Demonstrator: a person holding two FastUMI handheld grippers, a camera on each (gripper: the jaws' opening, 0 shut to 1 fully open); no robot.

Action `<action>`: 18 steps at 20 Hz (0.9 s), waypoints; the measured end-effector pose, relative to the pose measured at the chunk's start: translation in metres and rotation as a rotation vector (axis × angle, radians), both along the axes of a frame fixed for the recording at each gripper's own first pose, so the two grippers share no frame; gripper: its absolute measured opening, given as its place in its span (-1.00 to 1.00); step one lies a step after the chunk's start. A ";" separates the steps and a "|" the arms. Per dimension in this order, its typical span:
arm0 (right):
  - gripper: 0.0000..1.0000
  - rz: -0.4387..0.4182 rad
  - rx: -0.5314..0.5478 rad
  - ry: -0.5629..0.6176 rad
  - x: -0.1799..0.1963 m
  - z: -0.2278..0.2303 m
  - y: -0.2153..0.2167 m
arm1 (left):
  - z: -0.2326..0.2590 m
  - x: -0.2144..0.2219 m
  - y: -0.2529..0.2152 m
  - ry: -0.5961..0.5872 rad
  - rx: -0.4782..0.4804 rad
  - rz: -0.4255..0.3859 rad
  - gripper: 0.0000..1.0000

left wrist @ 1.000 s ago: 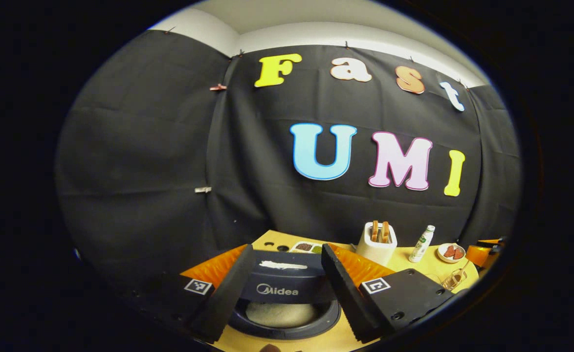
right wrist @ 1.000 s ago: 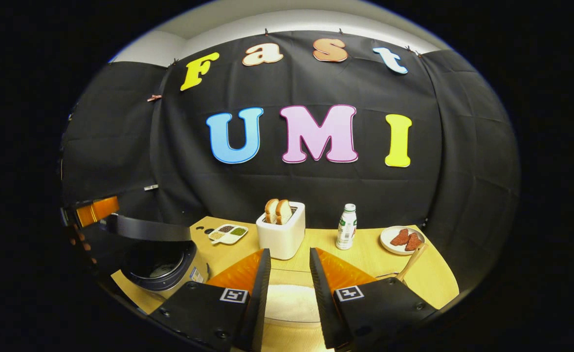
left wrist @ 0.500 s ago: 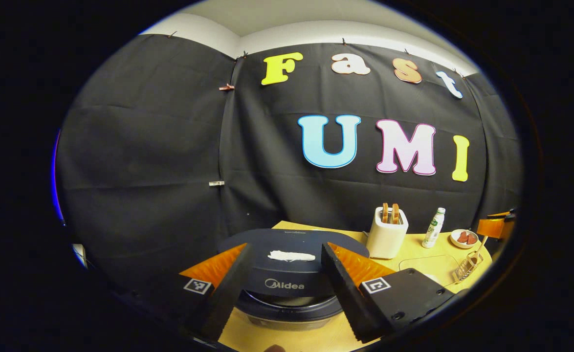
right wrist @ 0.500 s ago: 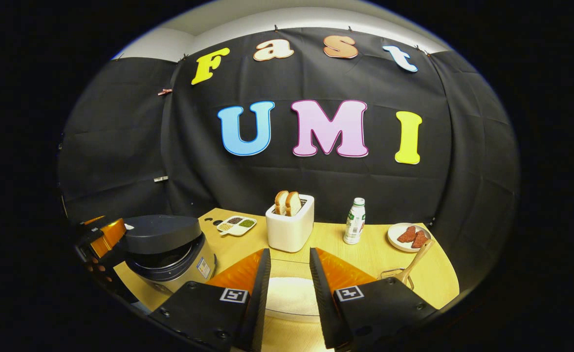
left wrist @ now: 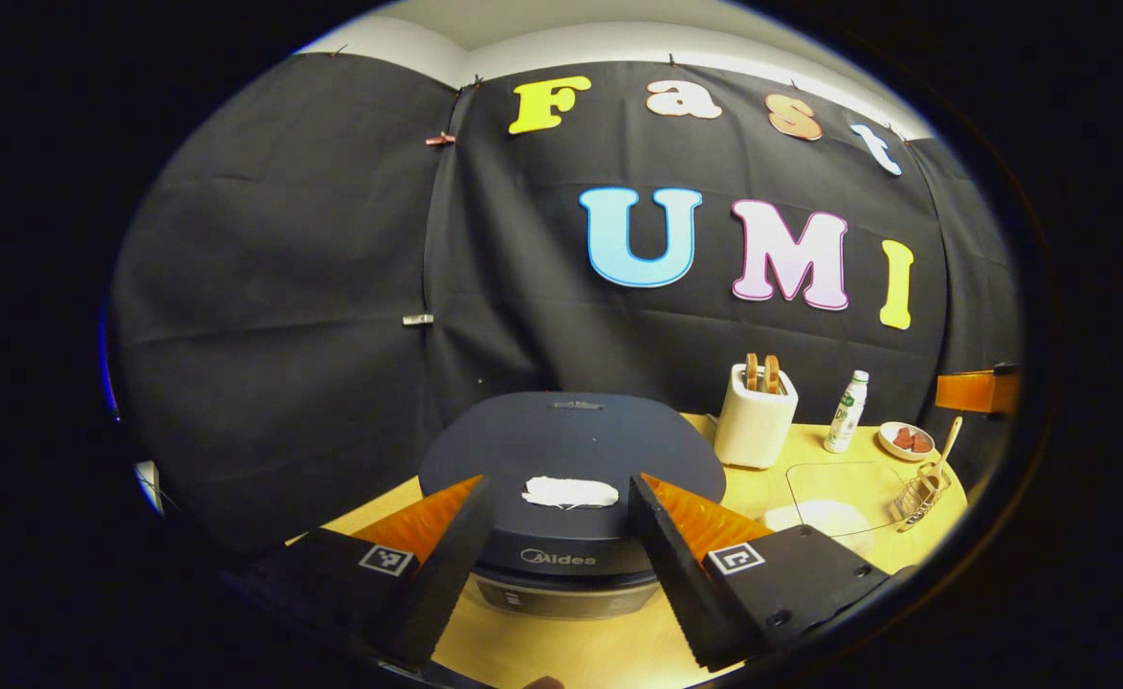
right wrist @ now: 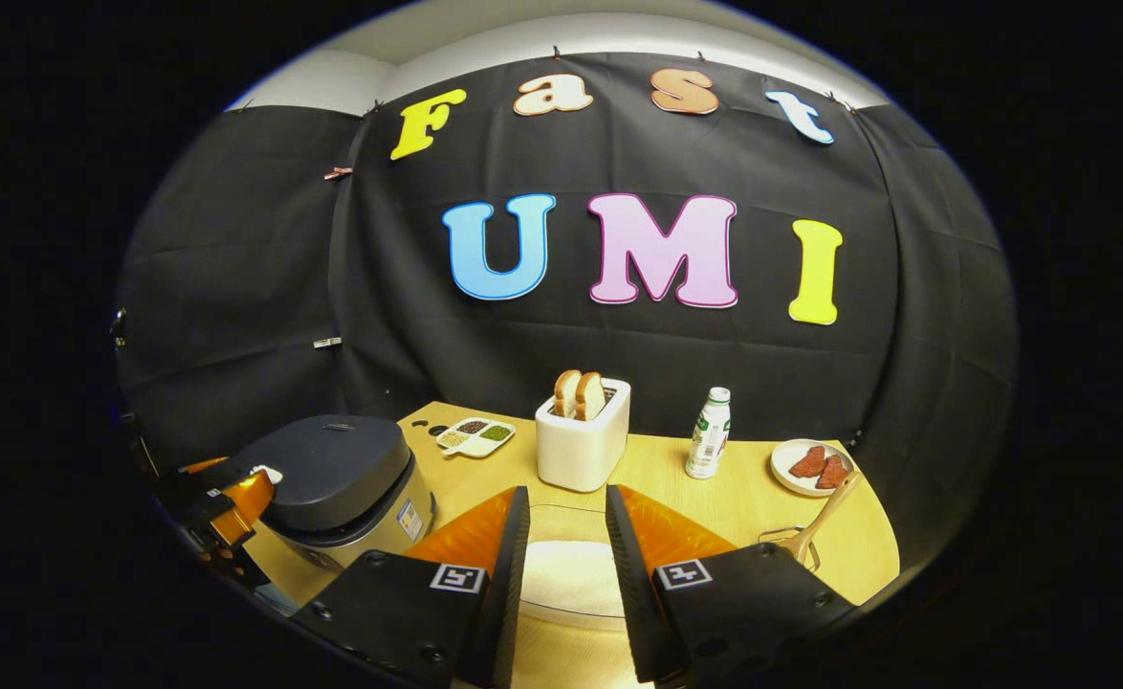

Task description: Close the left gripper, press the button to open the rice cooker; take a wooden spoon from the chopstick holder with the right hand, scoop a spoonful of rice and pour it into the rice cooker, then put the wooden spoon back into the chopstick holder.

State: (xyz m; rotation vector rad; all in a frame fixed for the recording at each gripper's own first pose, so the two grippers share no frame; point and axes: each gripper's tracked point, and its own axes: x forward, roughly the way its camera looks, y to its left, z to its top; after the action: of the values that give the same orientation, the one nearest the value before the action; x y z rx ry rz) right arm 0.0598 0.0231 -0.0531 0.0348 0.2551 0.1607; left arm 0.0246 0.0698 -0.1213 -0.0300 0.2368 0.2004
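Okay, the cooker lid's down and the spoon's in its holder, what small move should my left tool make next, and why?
Probably ease the left tool back from the rice cooker. Its lid, up a second ago over rice, now sits flat, and the wooden spoon stands in the chopstick holder, so the task looks done.

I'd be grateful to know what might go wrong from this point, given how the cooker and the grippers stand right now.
1. The rice cooker has its lid down; scooped rice would likely spill on it unless it is opened.
2. The left gripper is open astride the white button, so pressing may miss it.
3. The wooden spoon leans in its chopstick holder near the table edge; a careless pull could tip it.
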 end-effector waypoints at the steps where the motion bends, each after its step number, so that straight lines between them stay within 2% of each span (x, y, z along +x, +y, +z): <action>1: 0.00 0.002 0.000 0.001 -0.001 0.000 0.001 | -0.004 -0.002 0.000 -0.001 0.017 -0.002 0.92; 3: 0.00 0.005 0.001 0.003 -0.001 -0.001 0.003 | -0.004 -0.001 -0.001 -0.015 0.052 -0.011 0.90; 6: 0.00 0.006 0.006 0.007 -0.001 -0.002 0.005 | -0.014 -0.003 0.000 -0.006 0.018 -0.019 0.94; 9: 0.00 0.017 0.006 0.002 -0.002 0.000 0.010 | -0.013 0.000 -0.002 -0.017 0.033 -0.033 0.95; 18: 0.00 0.006 0.006 -0.028 -0.007 0.009 0.005 | 0.020 -0.001 -0.005 -0.051 0.076 -0.011 0.87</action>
State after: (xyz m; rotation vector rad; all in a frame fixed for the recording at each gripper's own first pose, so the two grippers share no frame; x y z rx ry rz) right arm 0.0526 0.0278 -0.0442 0.0373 0.2272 0.1678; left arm 0.0233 0.0647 -0.1015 0.0412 0.1785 0.1974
